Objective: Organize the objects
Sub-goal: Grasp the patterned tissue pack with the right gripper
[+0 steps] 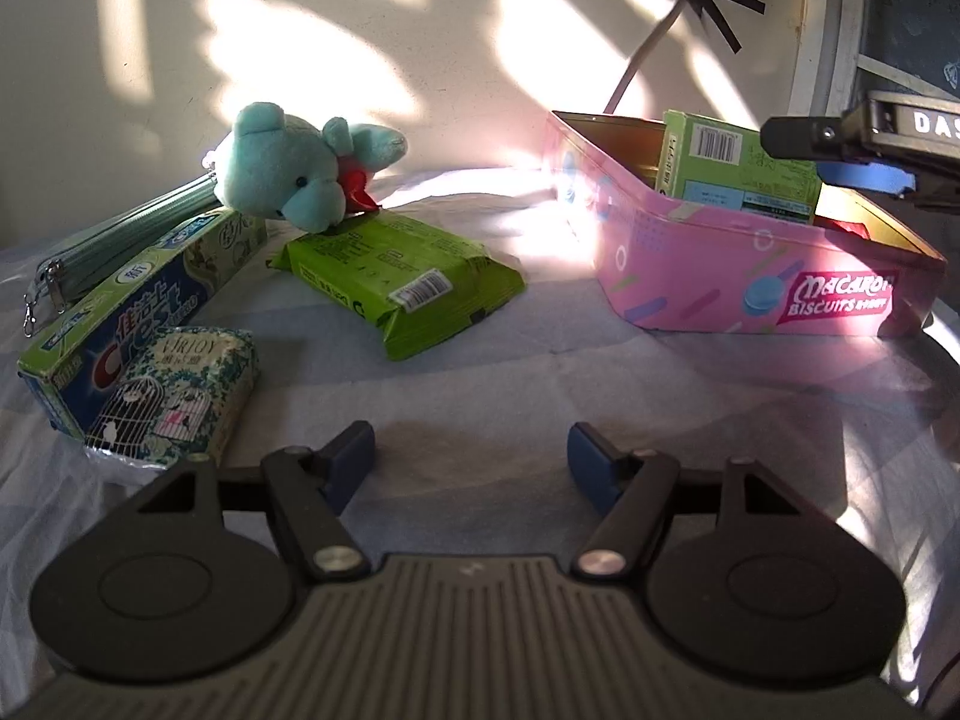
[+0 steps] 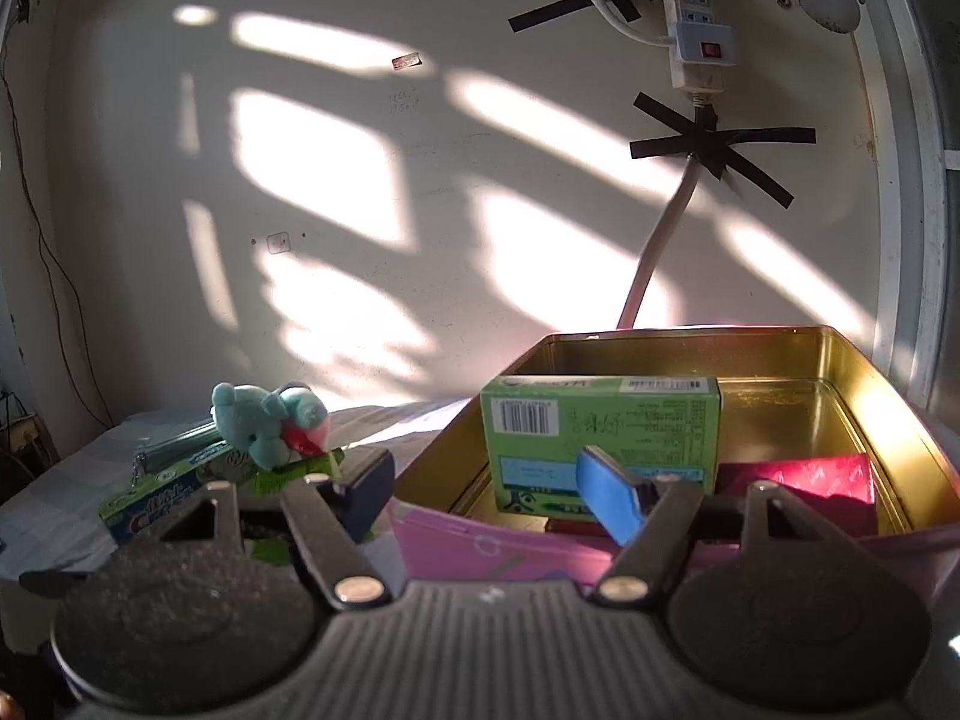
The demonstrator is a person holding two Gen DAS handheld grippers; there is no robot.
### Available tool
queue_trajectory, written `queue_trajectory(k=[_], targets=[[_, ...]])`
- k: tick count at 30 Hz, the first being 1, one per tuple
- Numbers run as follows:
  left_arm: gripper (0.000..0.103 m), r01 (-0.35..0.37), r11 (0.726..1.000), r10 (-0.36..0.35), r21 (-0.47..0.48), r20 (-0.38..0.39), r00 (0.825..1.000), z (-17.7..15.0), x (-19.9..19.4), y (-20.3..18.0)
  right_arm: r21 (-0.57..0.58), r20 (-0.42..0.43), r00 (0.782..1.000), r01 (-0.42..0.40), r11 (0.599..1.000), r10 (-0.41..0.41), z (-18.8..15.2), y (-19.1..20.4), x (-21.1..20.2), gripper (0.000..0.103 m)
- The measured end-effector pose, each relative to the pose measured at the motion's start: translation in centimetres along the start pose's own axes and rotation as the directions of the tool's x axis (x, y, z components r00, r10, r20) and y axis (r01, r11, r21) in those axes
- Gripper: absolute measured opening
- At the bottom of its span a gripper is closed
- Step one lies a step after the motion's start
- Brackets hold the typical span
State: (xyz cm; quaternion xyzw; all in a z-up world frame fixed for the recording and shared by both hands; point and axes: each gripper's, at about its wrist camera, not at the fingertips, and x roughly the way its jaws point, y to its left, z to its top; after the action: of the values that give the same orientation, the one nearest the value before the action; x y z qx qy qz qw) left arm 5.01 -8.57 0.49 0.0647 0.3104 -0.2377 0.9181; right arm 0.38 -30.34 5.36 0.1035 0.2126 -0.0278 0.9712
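A pink Macaron biscuit tin (image 1: pixel 720 264) stands open at the right, with a green box (image 1: pixel 738 171) upright inside and a red packet (image 2: pixel 798 480) on its floor. On the bed at the left lie a teal plush bear (image 1: pixel 288 171), a green snack pack (image 1: pixel 402 282), a Crest toothpaste box (image 1: pixel 132 312), a tissue pack (image 1: pixel 180 390) and a teal zip pouch (image 1: pixel 120 246). My left gripper (image 1: pixel 471 459) is open and empty over bare sheet. My right gripper (image 2: pixel 489 489) is open at the tin's near wall (image 2: pixel 480 546), in front of the green box (image 2: pixel 600 426); it also shows at the left wrist view's right edge (image 1: pixel 840 156).
The bed sheet (image 1: pixel 480 378) is pale blue and patchy with sunlight. A cream wall (image 2: pixel 360 180) stands right behind the objects, with a power strip (image 2: pixel 696 18) and a taped cable (image 2: pixel 660 240) above the tin. A window frame (image 2: pixel 912 180) runs down the right.
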Motion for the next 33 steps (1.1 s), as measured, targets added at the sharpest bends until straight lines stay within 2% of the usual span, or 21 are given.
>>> queue_trajectory(k=[2, 4, 7, 9, 12, 15, 19, 24, 30, 31, 33], targets=[[0.073, -0.002, 1.0, 0.002, -0.005, 0.002, 1.0, 0.0, 0.0, 0.2, 0.077, -0.074, 0.997, -0.011, 0.997, 0.017, 0.9, -1.9, 2.6, 0.068], [0.073, -0.001, 1.0, 0.001, -0.01, 0.004, 1.0, 0.0, 0.0, 0.3, 0.116, -0.109, 0.994, 0.015, 0.993, -0.002, 1.3, -3.2, 4.5, 0.067], [0.073, -0.002, 1.0, 0.002, -0.009, 0.005, 1.0, 0.1, 0.1, 0.3, 0.125, -0.113, 0.99, 0.093, 0.988, -0.079, 1.4, -4.4, 6.4, 0.067], [0.073, 0.0, 1.0, 0.0, -0.008, 0.005, 1.0, 0.1, 0.1, 0.4, 0.154, -0.103, 0.99, 0.112, 0.982, -0.097, 1.4, -4.9, 6.7, 0.067], [0.073, -0.009, 1.0, 0.009, -0.011, 0.002, 1.0, 0.1, 0.0, 0.7, 0.183, -0.077, 0.996, 0.053, 0.982, -0.039, 1.1, -4.2, 5.7, 0.067], [0.073, -0.013, 0.999, 0.013, -0.036, -0.003, 1.0, 0.1, -0.4, 1.5, 0.129, -0.037, 0.999, -0.02, 0.991, 0.025, 0.4, -1.5, 4.0, 0.067], [0.073, -0.032, 0.997, 0.033, -0.072, 0.009, 0.999, -0.5, -1.7, 3.5, 0.05, -0.018, 0.991, -0.132, 0.99, 0.133, -0.5, 2.7, 2.7, 0.067], [0.073, -0.058, 0.989, 0.06, -0.135, 0.01, 0.998, -2.4, -3.7, 7.7, -0.032, -0.1, 0.963, -0.253, 0.967, 0.249, -2.6, 8.2, 3.7, 0.067], [0.073, -0.115, 0.968, 0.126, -0.222, 0.034, 0.991, -3.1, -5.9, 11.8, -0.085, -0.23, 0.912, -0.368, 0.926, 0.341, -5.1, 13.7, 6.1, 0.067], [0.073, -0.114, 0.962, 0.126, -0.25, 0.032, 0.991, -3.1, -5.9, 12.4, -0.084, -0.237, 0.904, -0.383, 0.92, 0.355, -5.1, 14.3, 6.4, 0.067], [0.073, -0.056, 0.935, 0.076, -0.35, 0.044, 0.996, -3.0, -6.1, 14.1, -0.079, -0.248, 0.893, -0.406, 0.91, 0.377, -5.0, 15.7, 7.2, 0.067]])
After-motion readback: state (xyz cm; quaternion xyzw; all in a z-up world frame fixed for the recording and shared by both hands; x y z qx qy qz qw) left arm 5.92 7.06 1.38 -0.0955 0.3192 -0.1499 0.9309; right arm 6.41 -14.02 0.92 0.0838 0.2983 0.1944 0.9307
